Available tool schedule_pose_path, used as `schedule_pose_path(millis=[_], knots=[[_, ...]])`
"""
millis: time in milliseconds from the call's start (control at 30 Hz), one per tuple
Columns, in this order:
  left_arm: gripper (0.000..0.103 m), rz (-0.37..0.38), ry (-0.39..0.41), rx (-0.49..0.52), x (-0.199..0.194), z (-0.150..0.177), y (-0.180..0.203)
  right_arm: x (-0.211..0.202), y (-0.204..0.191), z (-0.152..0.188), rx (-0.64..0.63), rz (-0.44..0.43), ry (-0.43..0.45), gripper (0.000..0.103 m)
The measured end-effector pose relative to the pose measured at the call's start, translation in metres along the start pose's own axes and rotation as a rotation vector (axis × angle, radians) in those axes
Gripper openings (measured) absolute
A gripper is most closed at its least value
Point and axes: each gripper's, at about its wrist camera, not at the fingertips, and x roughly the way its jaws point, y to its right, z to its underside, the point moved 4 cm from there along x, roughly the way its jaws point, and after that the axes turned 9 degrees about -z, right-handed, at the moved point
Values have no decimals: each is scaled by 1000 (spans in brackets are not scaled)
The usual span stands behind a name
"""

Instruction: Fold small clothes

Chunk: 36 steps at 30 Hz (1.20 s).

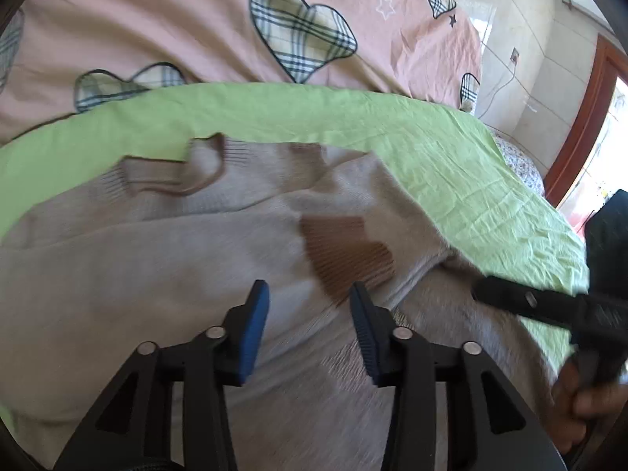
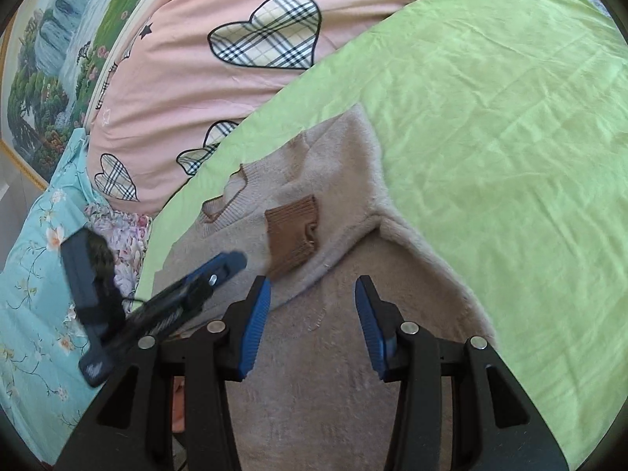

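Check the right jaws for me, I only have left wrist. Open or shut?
Observer: Open. The right gripper has nothing between its jaws and is over the lower part of the sweater. I can't tell if it's touching.
Operator: What's past the sheet's left side?
Observer: A teal floral cloth lies beside the green sheet.
Operator: And behind that?
Observer: A framed landscape painting, with trees and a waterfall.
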Motion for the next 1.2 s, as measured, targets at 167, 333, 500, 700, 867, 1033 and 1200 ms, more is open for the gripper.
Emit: schedule_pose_path(millis=[167,333,500,700,867,1033,1200], knots=[[51,-131,29,-62,-58,40,-70,36,-8,-8,-32,3,-42,49],[52,-343,-17,-186,-86,81,-159,70,1,-23,-39,75,-57,55],[52,-385,-86,-321,-72,96,-213,107,-9,-24,-77,53,-123,39],[46,-465,-113,-355,-47,83,-225,71,-60,-51,-195,-51,0,14],[45,-465,-90,-415,-54,89,-221,11,-48,-78,-229,6,133,13],[41,-512,-65,-403,-62,90,-209,39,8,-64,-163,99,12,13],[41,-486,-100,-403,-52,91,-209,39,17,-66,-193,134,40,13]])
